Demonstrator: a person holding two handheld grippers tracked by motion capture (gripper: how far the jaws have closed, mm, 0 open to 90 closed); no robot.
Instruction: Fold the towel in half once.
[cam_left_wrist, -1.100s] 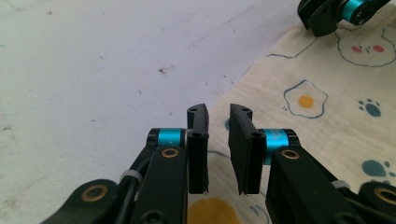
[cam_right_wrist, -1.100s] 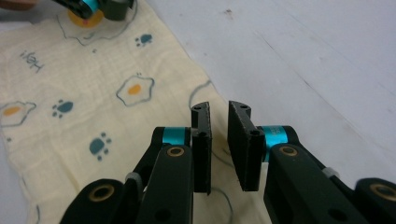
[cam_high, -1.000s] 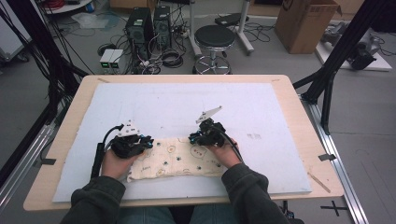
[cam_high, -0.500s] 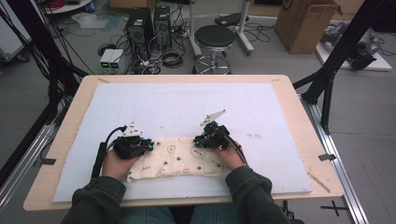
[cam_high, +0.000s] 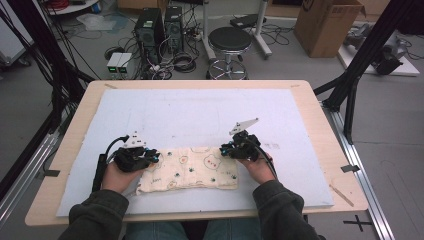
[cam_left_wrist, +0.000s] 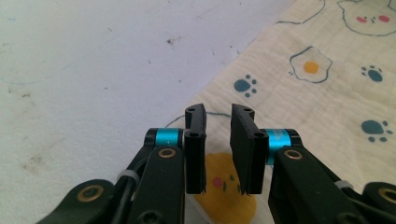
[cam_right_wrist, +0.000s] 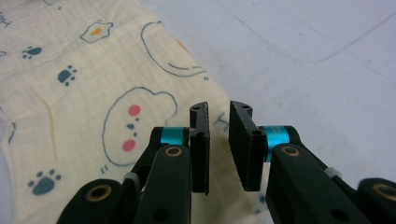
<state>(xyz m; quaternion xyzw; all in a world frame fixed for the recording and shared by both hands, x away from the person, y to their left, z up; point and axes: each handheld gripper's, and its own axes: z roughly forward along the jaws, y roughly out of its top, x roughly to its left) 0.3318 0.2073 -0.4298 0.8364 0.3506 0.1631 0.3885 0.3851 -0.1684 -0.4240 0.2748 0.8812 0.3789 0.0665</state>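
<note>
Folding or smoothing the cloth (cam_high: 189, 171) looks like the step in hand: both grippers sit at its far corners on the bench (cam_high: 200, 117), neither pinching anything yet.

Left gripper (cam_left_wrist: 219, 149): its jaws stand a little apart with a narrow gap and nothing pressed between them; the cloth's corner lies directly beneath and stretches ahead and to the right of the jaws, with bare white bench surface ahead and to the left. Seen from above, this gripper (cam_high: 142, 159) rests over the cloth's left end.

Right gripper (cam_right_wrist: 219, 149): likewise slightly parted and gripping nothing, with the cloth spreading below and off to the left of its jaws, and bare bench ahead and to the right. From above, it (cam_high: 231, 150) sits at the cloth's far right corner.

The cloth lies flat as a long rectangle, its long axis running straight from 1 gripper to the other, across in front of the person.

Next, I judge, each gripper must dip onto its corner and close on the fabric edge before any lift or fold.
</note>
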